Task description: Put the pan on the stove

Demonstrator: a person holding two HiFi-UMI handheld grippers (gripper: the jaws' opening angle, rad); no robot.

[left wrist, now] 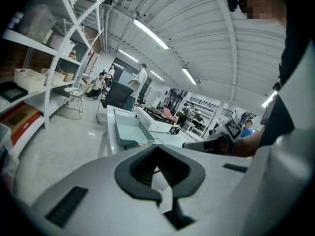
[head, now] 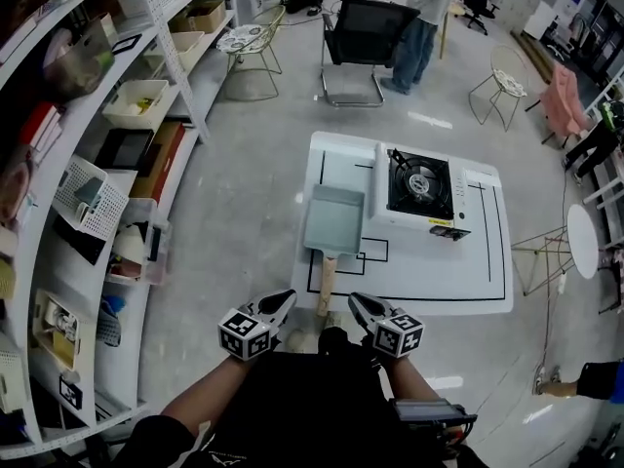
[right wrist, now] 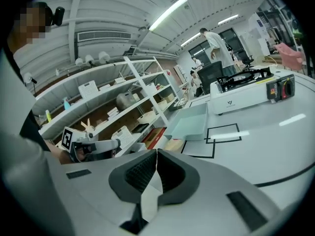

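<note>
Big open lab floor, white shelving down the left, and a low white worktop with black tape lines in the middle. The pan sits on it just beside the stove, on the stove's left, with its wooden handle pointing back at me. My left gripper and right gripper both hang short of the near edge, jaws clenched on nothing. My guess: it's a stiff metal pan, not heavy but front-loaded, so it'll want to droop. I'd grab the wooden handle close to the pan body, since it looks grippier than the coated rim.
</note>
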